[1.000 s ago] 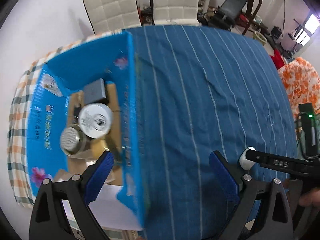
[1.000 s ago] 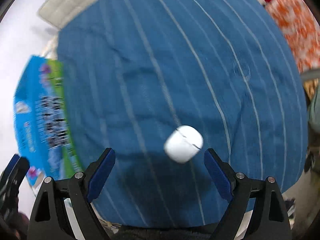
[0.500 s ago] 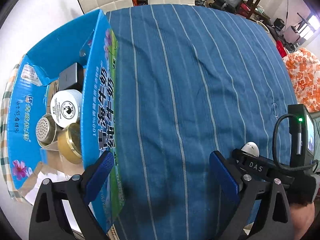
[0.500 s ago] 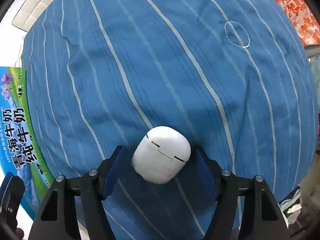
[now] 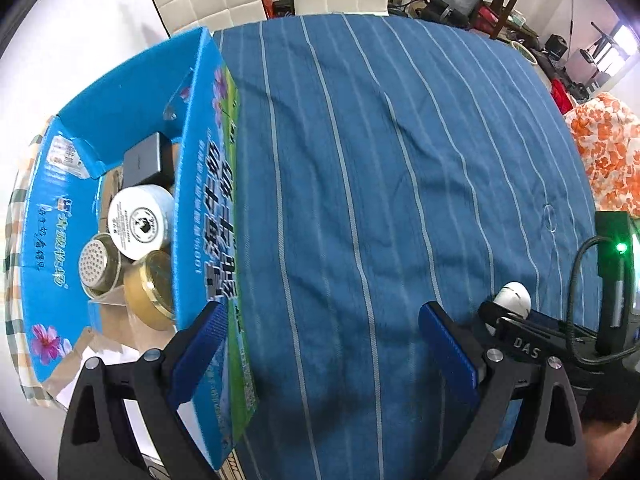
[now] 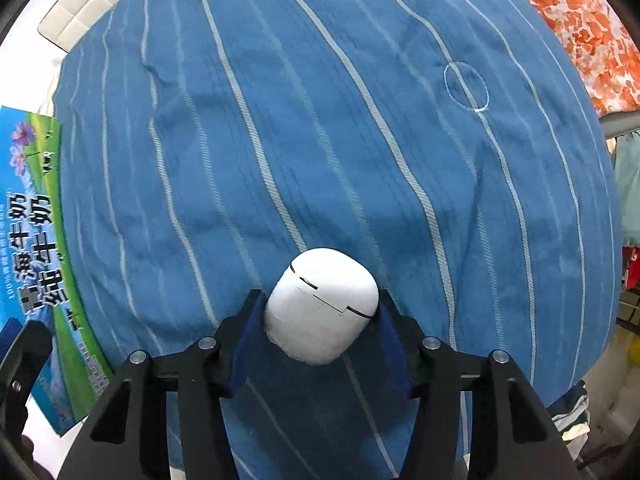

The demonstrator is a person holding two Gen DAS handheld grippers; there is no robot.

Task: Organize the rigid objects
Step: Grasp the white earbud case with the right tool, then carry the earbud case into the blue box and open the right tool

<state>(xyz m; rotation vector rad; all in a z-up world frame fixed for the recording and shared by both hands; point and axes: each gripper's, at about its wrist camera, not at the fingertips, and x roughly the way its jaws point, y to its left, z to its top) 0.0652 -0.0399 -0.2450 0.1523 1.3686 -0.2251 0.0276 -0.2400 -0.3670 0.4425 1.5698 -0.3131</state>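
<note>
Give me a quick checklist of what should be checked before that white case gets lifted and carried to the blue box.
1. Right gripper pads on both sides of the white case: ok, the jaws have just closed on it.
2. Case off the striped cloth: cannot tell.
3. Cloth between case and blue box clear: ok.
4. Room left in the box beside the white tin: cannot tell.
5. Left gripper open, holding nothing: ok.
</note>
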